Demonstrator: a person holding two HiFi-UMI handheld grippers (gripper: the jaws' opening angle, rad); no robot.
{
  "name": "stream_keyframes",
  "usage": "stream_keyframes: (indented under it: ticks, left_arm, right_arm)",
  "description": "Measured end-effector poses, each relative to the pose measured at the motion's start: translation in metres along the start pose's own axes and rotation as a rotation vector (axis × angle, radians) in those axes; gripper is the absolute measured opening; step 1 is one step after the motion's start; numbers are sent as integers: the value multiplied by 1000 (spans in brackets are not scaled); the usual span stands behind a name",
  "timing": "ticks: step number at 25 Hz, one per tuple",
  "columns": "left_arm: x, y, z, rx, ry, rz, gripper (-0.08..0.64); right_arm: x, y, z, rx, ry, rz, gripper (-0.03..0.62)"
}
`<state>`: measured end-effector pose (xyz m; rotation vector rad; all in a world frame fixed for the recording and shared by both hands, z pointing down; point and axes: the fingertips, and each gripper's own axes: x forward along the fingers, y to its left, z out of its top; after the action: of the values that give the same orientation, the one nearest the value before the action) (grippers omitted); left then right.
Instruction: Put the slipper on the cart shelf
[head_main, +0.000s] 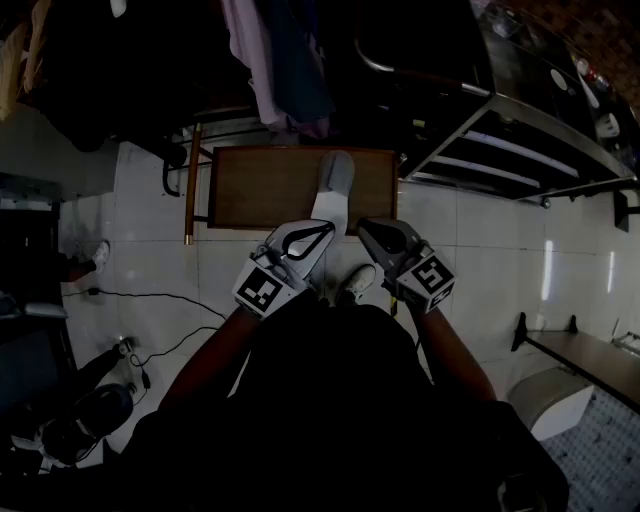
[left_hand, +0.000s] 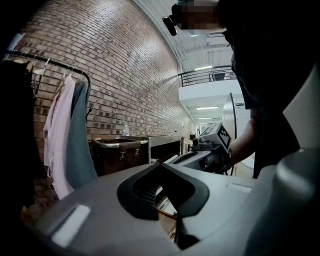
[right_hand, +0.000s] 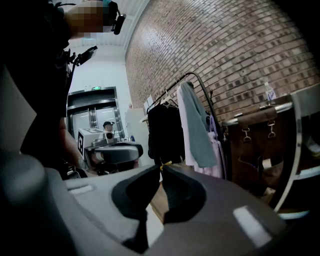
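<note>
White floor tiles spread under a low brown table, and I take that table as my landmark. On the table's right half lies the slipper, grey at its far end and pale at the near end, which reaches the table's near edge. To the right of the table and beyond it stands the cart, a metal frame with open shelves. Both tools hover just short of the table's near edge. The left gripper has its pads drawn together at the tips with nothing between them. The right gripper is likewise pinched closed and empty. The slipper's near end lies just beyond them. I judge the slipper to be light and soft, likely to fold or droop if I pinch it by one thin edge. Its sole should be the stiffer part. My choice would be to open one tool and close it across the side wall and sole near the middle, so it hangs level. The dim picture hides its surface, so I cannot tell how slippery it is.
</note>
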<state>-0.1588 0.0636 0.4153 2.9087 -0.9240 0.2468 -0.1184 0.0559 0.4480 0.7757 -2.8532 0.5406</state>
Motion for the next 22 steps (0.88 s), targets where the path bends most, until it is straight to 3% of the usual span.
stream_keyframes:
  ticks: [10,14,18,22]
  left_arm:
    - [15,-14,-14,-20,45,41,2]
    - [19,-12,-23,-27,54,33,2]
    - [22,0,-34,-35,60,13,2]
    - [24,15,-44,-39,63,-18,2]
  right_arm:
    - [-1,-20,-65,48,122,61,18]
    - [11,-26,-96,112,200,56,59]
    - [31,-45,-127,247,263,14,129]
    - [52,-67,-181,505,361,-25,262]
